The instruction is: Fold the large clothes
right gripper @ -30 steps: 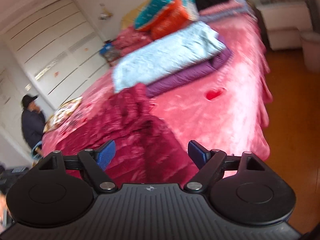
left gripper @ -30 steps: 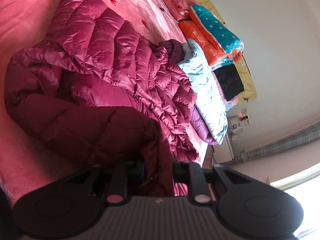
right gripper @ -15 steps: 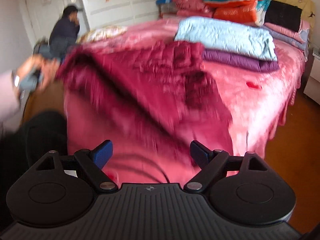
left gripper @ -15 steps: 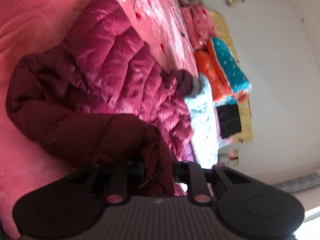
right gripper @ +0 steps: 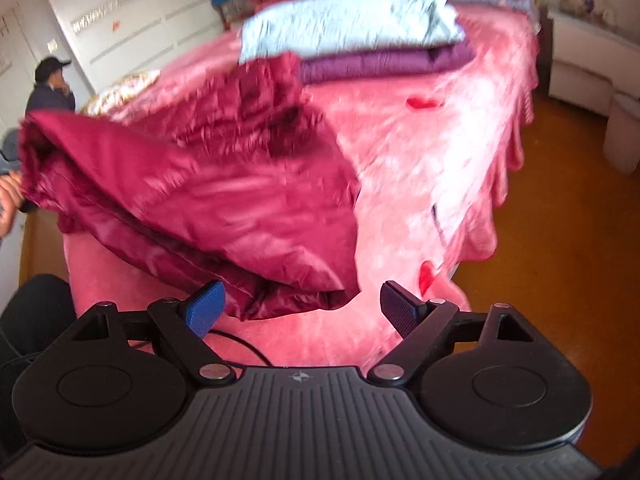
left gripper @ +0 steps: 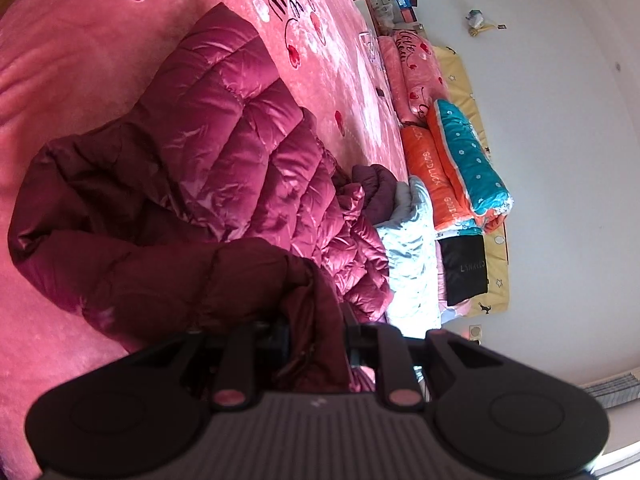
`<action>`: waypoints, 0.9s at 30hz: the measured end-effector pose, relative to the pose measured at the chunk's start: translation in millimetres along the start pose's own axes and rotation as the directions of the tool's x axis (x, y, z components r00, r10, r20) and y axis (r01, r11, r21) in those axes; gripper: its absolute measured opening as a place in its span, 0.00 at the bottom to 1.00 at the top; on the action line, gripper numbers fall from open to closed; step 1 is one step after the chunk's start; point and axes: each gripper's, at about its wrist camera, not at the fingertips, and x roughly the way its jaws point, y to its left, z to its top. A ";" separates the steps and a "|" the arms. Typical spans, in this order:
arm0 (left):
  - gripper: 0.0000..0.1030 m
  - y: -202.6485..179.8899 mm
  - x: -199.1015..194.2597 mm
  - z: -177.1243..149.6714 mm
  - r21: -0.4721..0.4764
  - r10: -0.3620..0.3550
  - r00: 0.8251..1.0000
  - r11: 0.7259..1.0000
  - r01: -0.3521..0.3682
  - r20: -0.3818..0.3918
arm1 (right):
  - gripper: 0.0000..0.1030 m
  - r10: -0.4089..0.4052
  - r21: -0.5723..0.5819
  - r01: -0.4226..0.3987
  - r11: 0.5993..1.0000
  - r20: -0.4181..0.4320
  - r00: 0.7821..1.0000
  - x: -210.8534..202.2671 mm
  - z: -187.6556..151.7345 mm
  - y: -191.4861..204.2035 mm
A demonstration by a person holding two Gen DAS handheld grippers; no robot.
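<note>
Since a second ago, the right gripper (right gripper: pixel 298 312) is dropping toward the near hem of the maroon down jacket (left gripper: pixel 224 184) lying on the pink bed (left gripper: pixel 72 72), jaws spread and holding nothing. The left gripper (left gripper: pixel 314 334) is gripping a jacket edge and lifting it. Folding is just starting; next, the right needs to pinch the hem

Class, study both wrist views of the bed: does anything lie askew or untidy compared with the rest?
Yes. The maroon puffer jacket sprawls crumpled and unfolded across the pink bedspread, one part pinched in the left gripper, whereas the light blue quilt and purple quilt beyond it are stacked folded.
</note>
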 end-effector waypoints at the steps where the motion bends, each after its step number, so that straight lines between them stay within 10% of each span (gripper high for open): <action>1: 0.18 0.6 -1.4 -0.2 0.000 0.000 1.000 1.000 0.000 0.001 | 1.00 0.002 0.017 -0.003 1.000 0.005 1.000 4.2 1.7 -0.7; 6: 0.18 4.8 -0.8 2.3 -0.007 -0.004 1.000 1.000 0.004 -0.005 | 0.98 -0.012 0.102 0.003 0.995 0.083 0.996 15.1 12.2 -4.9; 10: 0.18 6.4 0.1 2.2 -0.014 -0.012 1.000 1.000 0.012 -0.020 | 0.38 -0.040 0.109 0.032 0.994 0.068 0.997 28.4 16.3 -6.1; 14: 0.18 3.3 -5.5 2.4 0.001 -0.018 0.999 1.000 0.018 -0.035 | 0.20 -0.027 0.141 0.003 0.990 0.170 0.985 16.7 21.1 -8.6; 27: 0.19 -5.9 -28.9 31.4 -0.031 -0.072 0.997 0.997 0.072 0.017 | 0.09 0.156 0.204 -0.274 0.940 0.459 0.875 -2.6 120.6 13.8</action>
